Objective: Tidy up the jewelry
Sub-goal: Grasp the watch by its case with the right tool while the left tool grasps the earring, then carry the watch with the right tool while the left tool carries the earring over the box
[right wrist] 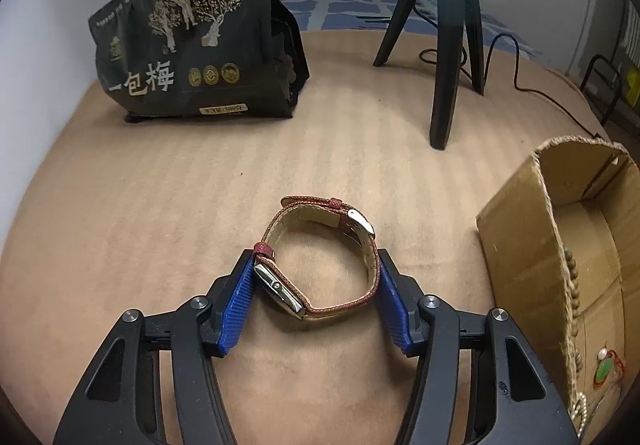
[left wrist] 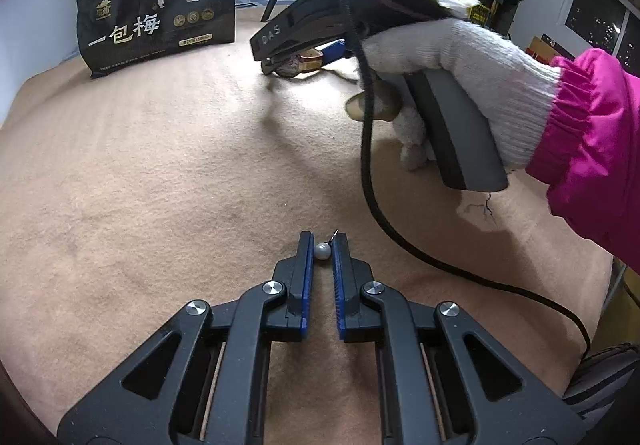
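In the left wrist view my left gripper (left wrist: 322, 249) is shut on a small pearl earring (left wrist: 322, 251) with a thin wire hook, just above the tan blanket. In the right wrist view my right gripper (right wrist: 316, 277) is shut on a wristwatch (right wrist: 320, 265) with a red woven strap; the blue pads touch the watch case on the left and the strap on the right. The right gripper also shows in the left wrist view (left wrist: 288, 65), held by a white-gloved hand, with the watch (left wrist: 300, 63) in its jaws. A cardboard box (right wrist: 520, 245) at right holds a bead string, a green pendant and pearls.
A black snack pouch (right wrist: 200, 45) stands at the back left. A black tripod (right wrist: 448, 45) stands at the back centre with a cable behind it. A black cable (left wrist: 400, 237) trails from the right gripper across the tan blanket (left wrist: 160, 185).
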Tool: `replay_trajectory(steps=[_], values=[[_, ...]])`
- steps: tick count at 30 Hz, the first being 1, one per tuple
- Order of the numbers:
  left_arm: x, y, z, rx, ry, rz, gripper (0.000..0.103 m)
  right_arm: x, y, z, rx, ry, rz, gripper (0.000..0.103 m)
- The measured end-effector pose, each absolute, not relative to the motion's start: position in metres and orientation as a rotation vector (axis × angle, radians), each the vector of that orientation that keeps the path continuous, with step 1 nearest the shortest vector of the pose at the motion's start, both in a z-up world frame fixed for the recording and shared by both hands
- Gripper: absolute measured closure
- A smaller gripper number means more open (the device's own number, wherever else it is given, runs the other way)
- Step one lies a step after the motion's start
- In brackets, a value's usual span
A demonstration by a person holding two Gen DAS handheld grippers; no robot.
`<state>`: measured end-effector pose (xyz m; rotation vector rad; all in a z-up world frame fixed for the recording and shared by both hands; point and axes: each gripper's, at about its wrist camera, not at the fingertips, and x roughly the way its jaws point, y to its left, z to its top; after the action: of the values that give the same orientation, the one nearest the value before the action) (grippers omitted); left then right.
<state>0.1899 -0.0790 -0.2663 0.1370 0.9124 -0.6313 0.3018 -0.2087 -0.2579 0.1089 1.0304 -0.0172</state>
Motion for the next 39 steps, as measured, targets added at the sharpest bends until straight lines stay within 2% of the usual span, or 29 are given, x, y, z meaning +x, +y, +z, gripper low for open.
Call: replay_trajectory(steps=[22, 39], values=[[0.168, -0.041, -0.237, 0.083, 0.908, -0.499, 0.097, 0.226, -0.205, -0.185, 0.092, 0.949, 0.161, 0.047], [0.164, -0.068, -0.191, 0.073, 0.818, -0.500, 0.097, 0.144, -0.279, -0.133, 0.090, 0.833, 0.083, 0.047]])
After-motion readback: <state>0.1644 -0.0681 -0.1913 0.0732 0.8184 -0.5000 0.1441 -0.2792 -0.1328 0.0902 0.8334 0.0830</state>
